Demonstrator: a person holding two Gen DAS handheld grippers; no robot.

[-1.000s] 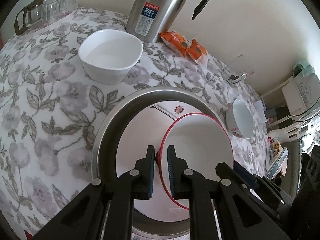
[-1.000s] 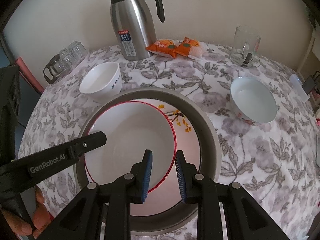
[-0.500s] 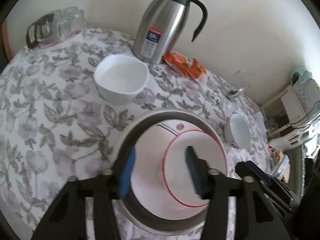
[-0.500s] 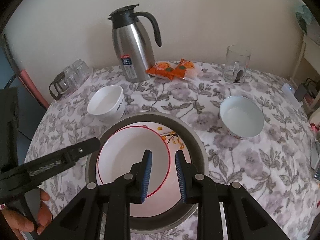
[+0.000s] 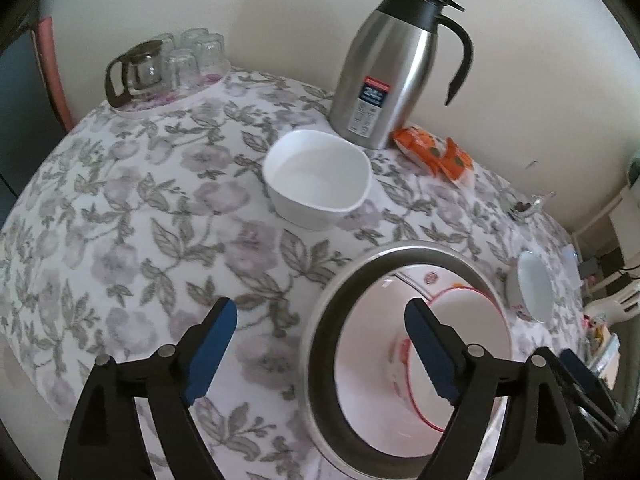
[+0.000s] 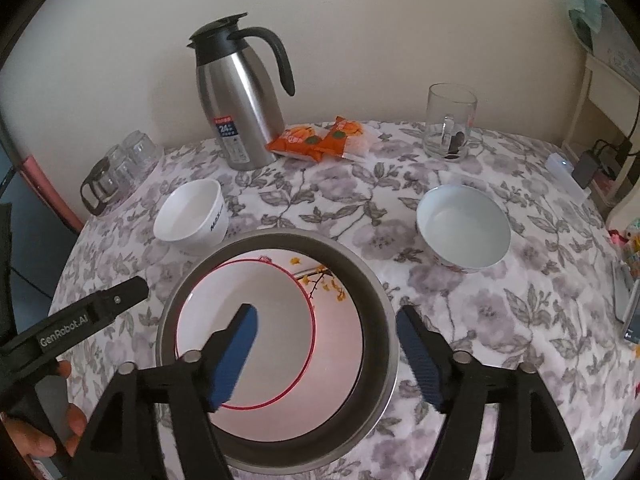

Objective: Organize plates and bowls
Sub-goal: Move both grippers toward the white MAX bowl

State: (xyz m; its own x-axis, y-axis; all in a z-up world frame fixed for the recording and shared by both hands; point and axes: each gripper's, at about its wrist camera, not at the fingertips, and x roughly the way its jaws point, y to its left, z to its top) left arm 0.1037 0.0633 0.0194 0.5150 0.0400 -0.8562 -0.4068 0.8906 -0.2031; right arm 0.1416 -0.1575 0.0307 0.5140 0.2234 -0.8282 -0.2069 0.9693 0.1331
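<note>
- Tongs: left gripper [image 5: 316, 354] and right gripper [image 6: 326, 354] both opening, holding nothing.
- Red-rimmed plate [image 6: 244, 336] sits lower centre, inside metal basin [image 6: 276, 240].
- Risk: hurried reach could knock white bowl [image 6: 192, 216].

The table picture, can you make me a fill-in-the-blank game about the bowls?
1. The red-rimmed bowl sits inside the big ____ basin.
2. The snack packets lying beside the steel jug are coloured ____.
3. The number of white bowls standing outside the basin, and, is ____.

Answers: metal, orange, two
</note>
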